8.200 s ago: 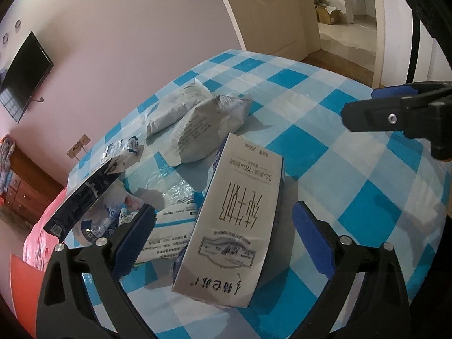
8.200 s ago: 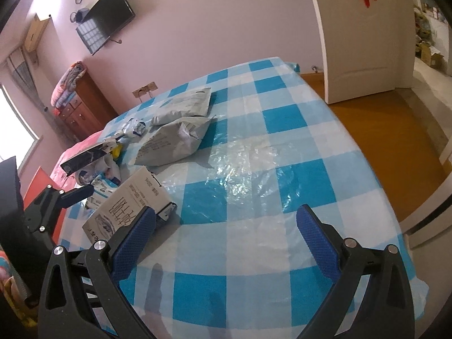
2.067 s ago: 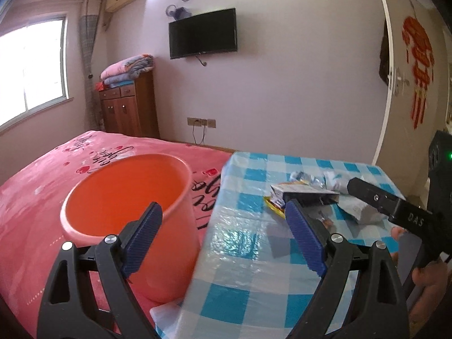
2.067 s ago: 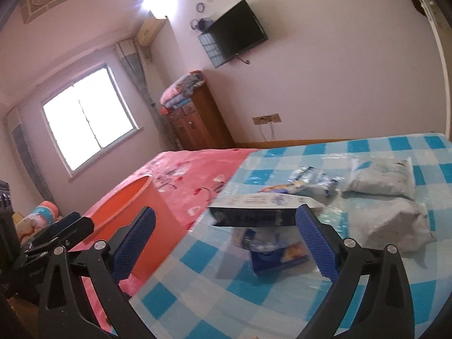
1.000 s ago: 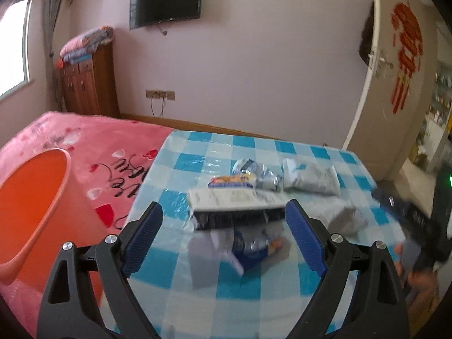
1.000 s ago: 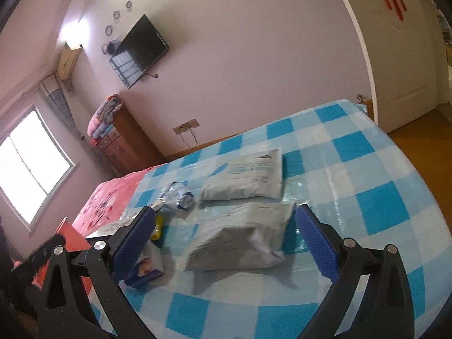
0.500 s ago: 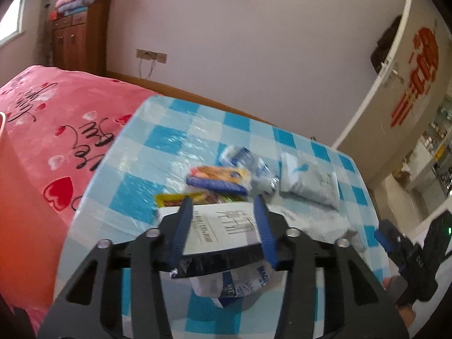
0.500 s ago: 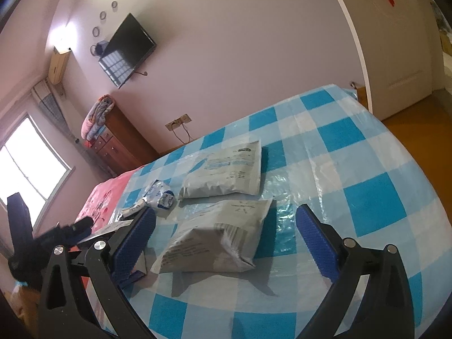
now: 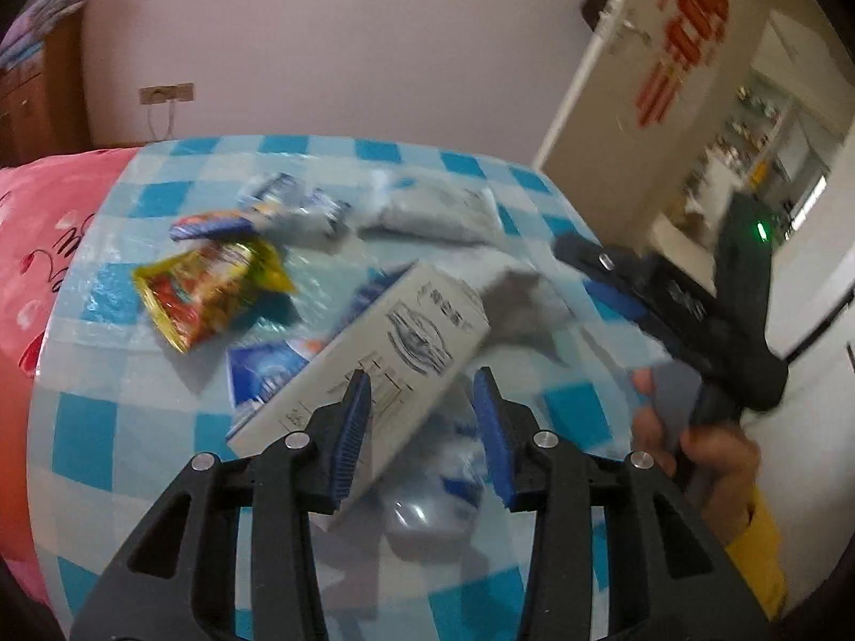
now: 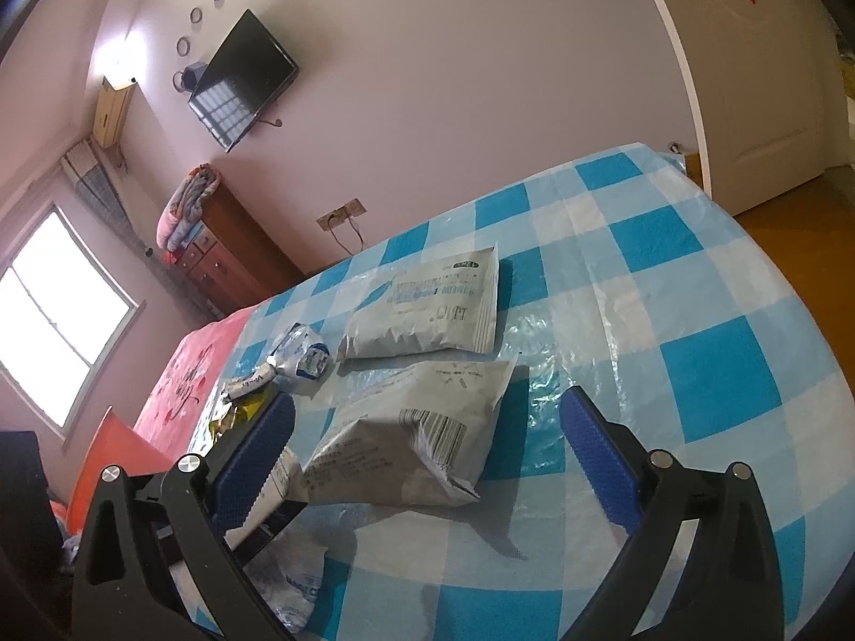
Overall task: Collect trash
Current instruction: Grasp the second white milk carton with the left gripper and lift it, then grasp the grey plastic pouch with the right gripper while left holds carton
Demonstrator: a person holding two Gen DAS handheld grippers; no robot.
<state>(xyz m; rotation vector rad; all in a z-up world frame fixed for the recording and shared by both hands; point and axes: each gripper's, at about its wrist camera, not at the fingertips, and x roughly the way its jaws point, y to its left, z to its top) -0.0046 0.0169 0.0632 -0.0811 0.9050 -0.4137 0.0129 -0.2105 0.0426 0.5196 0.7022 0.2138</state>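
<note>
The left tongs (image 9: 422,427) have just closed on the box (image 9: 374,368). The right tongs (image 10: 422,454) gape over a grey bag (image 10: 411,443). Beyond, wrappers (image 9: 214,283) litter the table (image 10: 721,374); most collecting remains, I'd say.

left-wrist view motion-blurred, wrappers (image 9: 291,208) unreadable, carton (image 9: 368,358) partly hidden behind pads

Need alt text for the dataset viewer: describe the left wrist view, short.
The left gripper, jaws nearly closed, grips a long white carton lifted at an angle over a table with a blue-and-white checked cloth. A yellow-red snack wrapper and grey pouches lie beyond; the right gripper, held in a hand, is at right.
</note>
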